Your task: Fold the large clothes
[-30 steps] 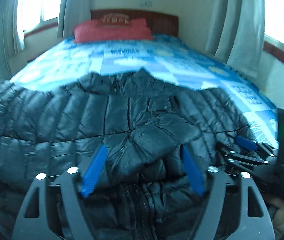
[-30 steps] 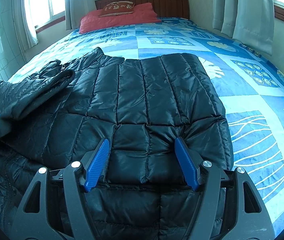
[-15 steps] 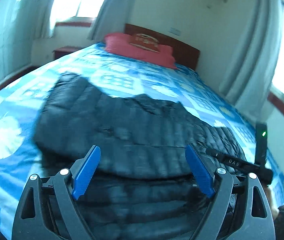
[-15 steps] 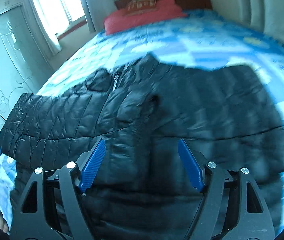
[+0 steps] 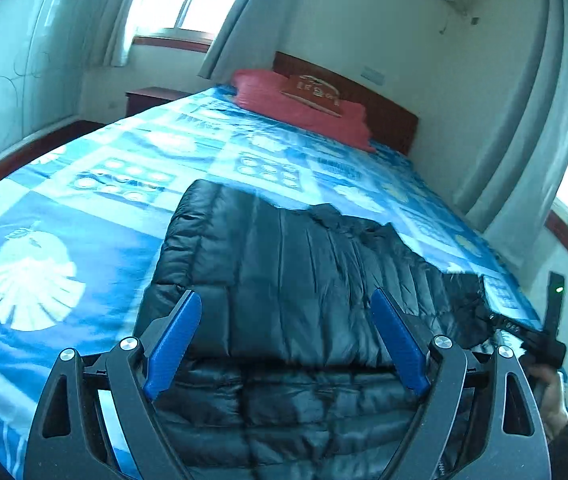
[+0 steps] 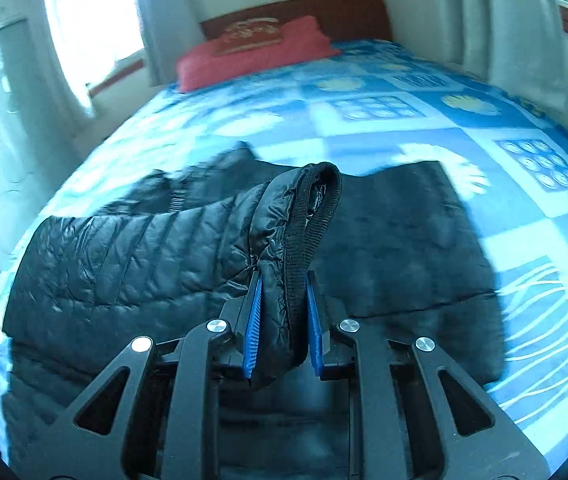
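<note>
While the black puffer jacket (image 5: 304, 280) lies across the near end of the blue patterned bed (image 5: 84, 208), my right gripper (image 6: 283, 320) pinches its sleeve cuff (image 6: 304, 216); slick fabric could slip out mid-fold. My left gripper (image 5: 286, 344) hovers spread wide, holding nothing, so the body may drag.

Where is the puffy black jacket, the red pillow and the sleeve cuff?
puffy black jacket (image 5: 284, 280): left wrist view, quilted back.
red pillow (image 6: 244, 56): right wrist view, middle.
black ribbed sleeve cuff (image 6: 320, 216): right wrist view, band.
</note>
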The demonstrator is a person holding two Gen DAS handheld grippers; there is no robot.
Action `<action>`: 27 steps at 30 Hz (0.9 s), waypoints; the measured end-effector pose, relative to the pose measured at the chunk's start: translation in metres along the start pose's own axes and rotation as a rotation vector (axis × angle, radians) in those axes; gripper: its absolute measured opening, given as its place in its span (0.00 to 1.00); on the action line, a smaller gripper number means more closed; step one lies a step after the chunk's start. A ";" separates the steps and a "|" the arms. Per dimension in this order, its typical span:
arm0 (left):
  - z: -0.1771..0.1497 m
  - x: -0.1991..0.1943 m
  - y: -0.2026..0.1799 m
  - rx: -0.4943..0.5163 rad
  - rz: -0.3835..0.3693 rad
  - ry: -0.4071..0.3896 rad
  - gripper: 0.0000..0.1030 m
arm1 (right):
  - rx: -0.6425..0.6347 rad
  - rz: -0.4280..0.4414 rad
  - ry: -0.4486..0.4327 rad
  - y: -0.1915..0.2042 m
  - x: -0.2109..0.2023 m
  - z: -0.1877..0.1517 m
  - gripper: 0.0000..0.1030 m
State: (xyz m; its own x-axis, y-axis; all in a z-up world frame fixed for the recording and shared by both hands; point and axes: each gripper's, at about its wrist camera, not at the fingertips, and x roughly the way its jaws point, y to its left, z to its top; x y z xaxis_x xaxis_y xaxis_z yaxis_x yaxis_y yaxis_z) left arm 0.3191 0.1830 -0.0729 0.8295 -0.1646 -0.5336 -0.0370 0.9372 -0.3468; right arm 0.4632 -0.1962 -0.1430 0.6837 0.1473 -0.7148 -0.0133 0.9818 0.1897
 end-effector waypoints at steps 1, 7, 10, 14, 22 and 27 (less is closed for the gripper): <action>0.000 0.003 -0.001 0.006 0.010 0.001 0.83 | 0.010 -0.001 0.022 -0.009 0.005 -0.002 0.20; 0.004 0.044 -0.002 0.107 0.104 0.067 0.83 | -0.002 -0.117 -0.004 -0.014 0.000 -0.009 0.43; 0.006 0.064 0.008 0.120 0.150 0.087 0.83 | -0.046 -0.060 -0.042 0.006 -0.001 -0.009 0.45; 0.001 0.097 0.023 0.132 0.228 0.171 0.83 | -0.099 -0.040 0.079 0.019 0.041 -0.020 0.46; 0.014 0.090 0.012 0.214 0.252 0.156 0.83 | -0.102 -0.033 0.013 0.032 0.026 0.003 0.47; 0.043 0.111 0.006 0.216 0.242 0.128 0.83 | -0.113 -0.019 0.017 0.056 0.061 0.025 0.47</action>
State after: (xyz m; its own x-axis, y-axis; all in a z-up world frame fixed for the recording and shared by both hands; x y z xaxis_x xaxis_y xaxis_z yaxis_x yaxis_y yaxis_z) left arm 0.4351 0.1832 -0.1014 0.7341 0.0461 -0.6775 -0.0941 0.9950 -0.0342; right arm 0.5224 -0.1352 -0.1589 0.6720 0.1300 -0.7291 -0.0832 0.9915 0.1001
